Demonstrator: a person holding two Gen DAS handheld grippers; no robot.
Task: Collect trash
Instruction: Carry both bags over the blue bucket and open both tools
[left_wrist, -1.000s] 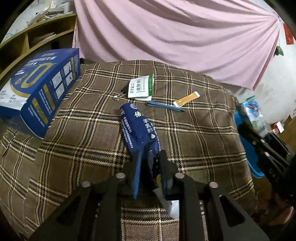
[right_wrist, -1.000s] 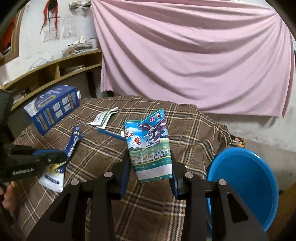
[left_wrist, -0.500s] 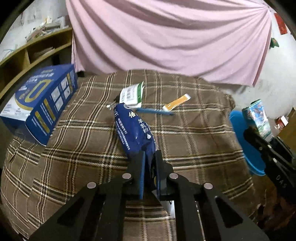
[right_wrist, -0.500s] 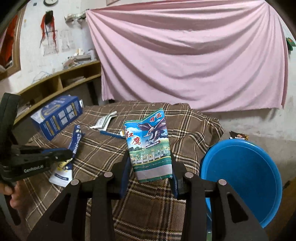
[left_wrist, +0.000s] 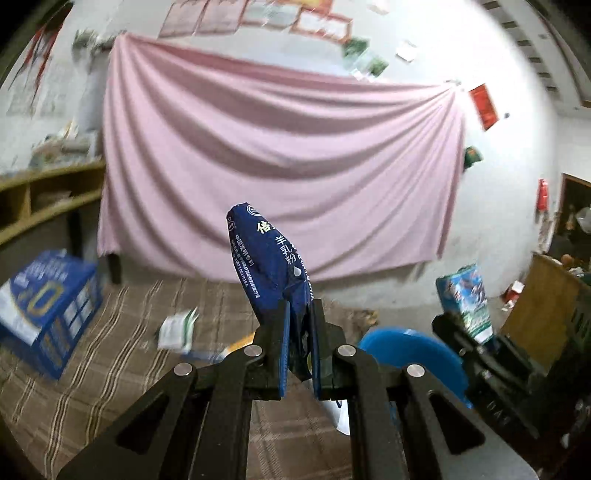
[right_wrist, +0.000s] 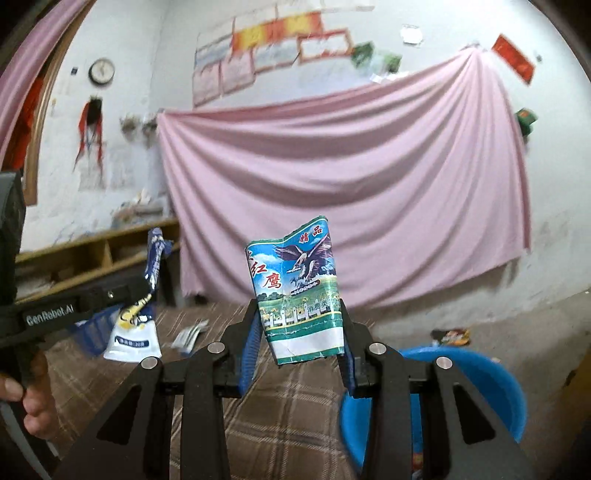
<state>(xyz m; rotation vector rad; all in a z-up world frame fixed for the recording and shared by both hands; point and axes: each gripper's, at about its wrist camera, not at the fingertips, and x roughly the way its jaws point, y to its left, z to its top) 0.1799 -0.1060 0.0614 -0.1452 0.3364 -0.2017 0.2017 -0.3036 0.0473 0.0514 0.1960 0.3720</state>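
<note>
Left wrist view, left hand-held gripper (left_wrist: 298, 325) near level, clamping blue pouch (left_wrist: 271, 266)

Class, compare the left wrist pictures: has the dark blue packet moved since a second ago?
Yes. The dark blue packet, clamped in the left tongs, has risen off the plaid cloth and now stands against the pink curtain.

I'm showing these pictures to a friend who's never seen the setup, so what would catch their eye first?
Probably the two wrappers held up against the pink curtain: a dark blue packet pinched in the left claw, and an eagle-print wrapper gripped in the right claw. Next, the blue basin on the floor, right of the plaid-covered table.
</note>
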